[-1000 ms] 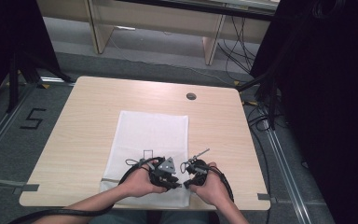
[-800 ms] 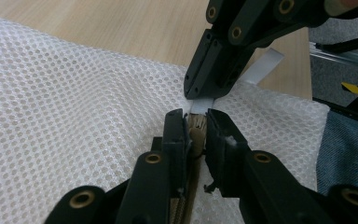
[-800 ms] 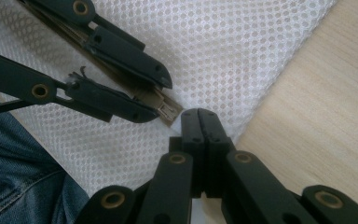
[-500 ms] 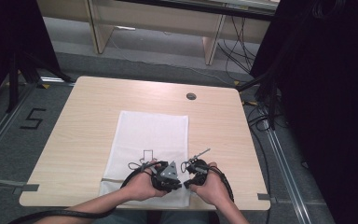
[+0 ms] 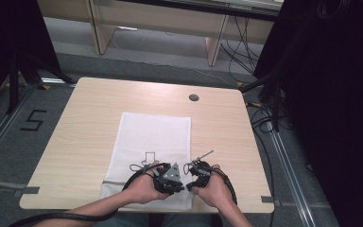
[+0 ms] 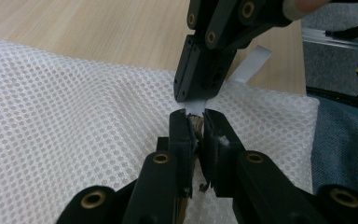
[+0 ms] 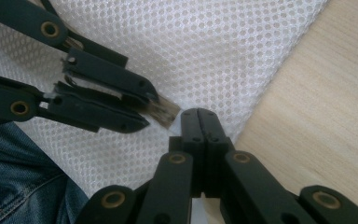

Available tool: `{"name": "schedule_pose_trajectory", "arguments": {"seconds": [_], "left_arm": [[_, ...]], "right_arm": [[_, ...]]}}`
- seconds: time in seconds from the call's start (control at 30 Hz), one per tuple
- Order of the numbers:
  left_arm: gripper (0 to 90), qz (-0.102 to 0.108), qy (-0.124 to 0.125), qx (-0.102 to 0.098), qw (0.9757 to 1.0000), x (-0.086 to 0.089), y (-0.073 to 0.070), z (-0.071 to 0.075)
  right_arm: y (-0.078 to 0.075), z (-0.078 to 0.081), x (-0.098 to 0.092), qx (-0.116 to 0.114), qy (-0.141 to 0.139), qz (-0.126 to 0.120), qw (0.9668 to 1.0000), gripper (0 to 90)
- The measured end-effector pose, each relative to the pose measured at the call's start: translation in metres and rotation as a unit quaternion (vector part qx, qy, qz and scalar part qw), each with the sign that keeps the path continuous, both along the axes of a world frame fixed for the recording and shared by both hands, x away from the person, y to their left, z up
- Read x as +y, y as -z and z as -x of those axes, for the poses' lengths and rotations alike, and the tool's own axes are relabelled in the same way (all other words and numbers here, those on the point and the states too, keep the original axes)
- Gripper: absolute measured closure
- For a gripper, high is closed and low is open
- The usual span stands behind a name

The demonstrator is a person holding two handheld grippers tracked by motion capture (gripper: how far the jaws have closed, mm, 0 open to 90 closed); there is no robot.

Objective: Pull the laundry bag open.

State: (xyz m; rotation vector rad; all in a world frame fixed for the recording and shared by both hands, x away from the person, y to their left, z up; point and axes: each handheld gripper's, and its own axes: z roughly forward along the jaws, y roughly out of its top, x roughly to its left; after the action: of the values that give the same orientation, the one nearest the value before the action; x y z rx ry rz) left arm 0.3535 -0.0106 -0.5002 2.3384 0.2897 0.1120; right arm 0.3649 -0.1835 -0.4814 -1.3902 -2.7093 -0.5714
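Observation:
A white mesh cloth [image 5: 153, 137] lies flat on the wooden table [image 5: 85, 123], and both hands rest at its near edge. My left gripper [image 6: 196, 116] has just been closing. Its jaws now pinch a small brown flat piece [image 7: 164, 113] that sticks out past their tips. My right gripper [image 7: 200, 115] is shut. In the left gripper view its jaws [image 6: 191, 95] come down from the top, clamped on a thin white strip [image 6: 252, 65]. The two tips nearly touch just above the mesh [image 6: 74, 116]. In the high view the left gripper [image 5: 178, 185] and the right gripper [image 5: 192, 181] meet tip to tip.
A round cable hole [image 5: 194, 98] sits at the table's far side. The person's jeans [image 6: 345, 154] show just past the near table edge. Cables and dark equipment stand to the right of the table [image 5: 269, 118]. A taped "5" [image 5: 33, 120] marks the floor at the left.

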Motion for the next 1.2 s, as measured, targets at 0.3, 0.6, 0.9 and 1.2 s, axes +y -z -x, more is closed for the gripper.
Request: {"name": "schedule_pose_trajectory", "arguments": {"seconds": [0.3, 0.6, 0.9, 1.2], "left_arm": [[81.8, 0.006, 0.002, 0.0, 1.0, 0.0045, -0.0015, 0.0002], [81.8, 0.009, 0.004, 0.002, 0.9999, 0.0064, -0.0027, 0.0003], [81.8, 0.009, 0.0, -0.001, 1.0, 0.0096, -0.0039, 0.002], [81.8, 0.011, 0.006, -0.002, 0.9999, 0.0107, -0.0041, 0.0009]], "right_arm": [[-0.0011, 0.0008, 0.0013, 0.007, 0.007, 0.006, 0.9999, 90.0], [-0.0006, 0.0, 0.002, -0.005, -0.01, 0.008, 0.9999, 90.0], [-0.001, 0.0005, 0.0023, -0.004, -0.01, 0.008, 0.9999, 90.0], [-0.0006, 0.0006, 0.0021, -0.007, -0.01, 0.009, 0.9999, 90.0]]}}
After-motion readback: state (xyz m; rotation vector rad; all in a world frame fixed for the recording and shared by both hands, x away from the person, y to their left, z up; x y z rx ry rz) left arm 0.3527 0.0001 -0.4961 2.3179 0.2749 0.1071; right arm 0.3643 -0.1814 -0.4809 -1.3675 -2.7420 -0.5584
